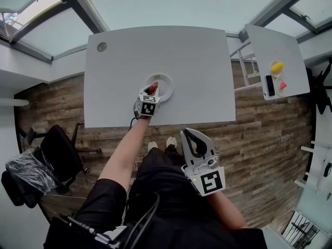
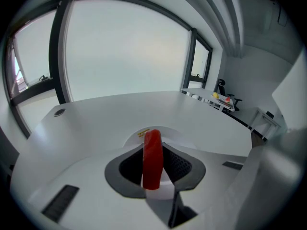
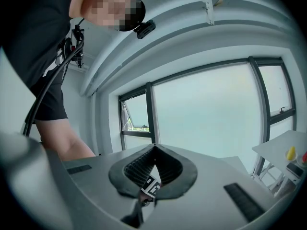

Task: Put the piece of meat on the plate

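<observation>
Meat piece (image 2: 152,159) clamped in left gripper (image 1: 151,92) jaws, over white plate (image 1: 167,83)

The white table (image 1: 197,61) bears a white plate (image 1: 168,83) near its front edge. A round grommet (image 1: 101,46) is set in its far left corner.

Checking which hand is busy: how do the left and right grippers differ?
The left gripper clamps the red piece of meat; the right gripper is shut on nothing. The left gripper hangs over the plate; the right gripper sits off the table. Both carry marker cubes.
</observation>
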A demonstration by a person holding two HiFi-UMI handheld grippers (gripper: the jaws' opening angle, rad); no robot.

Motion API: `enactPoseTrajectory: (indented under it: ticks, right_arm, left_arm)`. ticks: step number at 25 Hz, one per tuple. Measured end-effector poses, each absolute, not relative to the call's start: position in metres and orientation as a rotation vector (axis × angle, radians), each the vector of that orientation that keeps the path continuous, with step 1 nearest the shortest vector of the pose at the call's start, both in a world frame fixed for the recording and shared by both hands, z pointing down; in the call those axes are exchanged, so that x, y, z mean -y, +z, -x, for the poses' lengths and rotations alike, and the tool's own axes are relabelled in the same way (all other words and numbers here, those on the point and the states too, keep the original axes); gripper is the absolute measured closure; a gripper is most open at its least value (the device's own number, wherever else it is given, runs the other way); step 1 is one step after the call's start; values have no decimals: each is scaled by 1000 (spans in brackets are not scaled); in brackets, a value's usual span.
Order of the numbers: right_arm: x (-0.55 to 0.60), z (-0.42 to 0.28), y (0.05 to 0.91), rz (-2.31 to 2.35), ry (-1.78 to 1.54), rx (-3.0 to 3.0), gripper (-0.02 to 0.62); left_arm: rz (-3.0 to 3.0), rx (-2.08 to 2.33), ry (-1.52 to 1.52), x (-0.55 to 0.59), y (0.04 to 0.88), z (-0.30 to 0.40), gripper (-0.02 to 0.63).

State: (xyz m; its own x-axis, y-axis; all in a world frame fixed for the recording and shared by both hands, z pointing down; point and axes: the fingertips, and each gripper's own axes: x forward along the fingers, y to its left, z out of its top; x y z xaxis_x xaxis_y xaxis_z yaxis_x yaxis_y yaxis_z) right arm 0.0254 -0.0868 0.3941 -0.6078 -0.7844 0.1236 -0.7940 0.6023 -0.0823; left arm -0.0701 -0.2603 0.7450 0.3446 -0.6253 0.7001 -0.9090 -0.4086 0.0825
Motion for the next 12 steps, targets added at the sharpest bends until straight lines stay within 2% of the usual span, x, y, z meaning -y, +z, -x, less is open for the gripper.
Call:
enactPoseTrajectory:
  ticks: [12]
  right_arm:
    - [90, -30, 394, -1392, 204, 2726, 594]
  left_arm:
    - [-2129, 1334, 779, 262, 746, 61, 509]
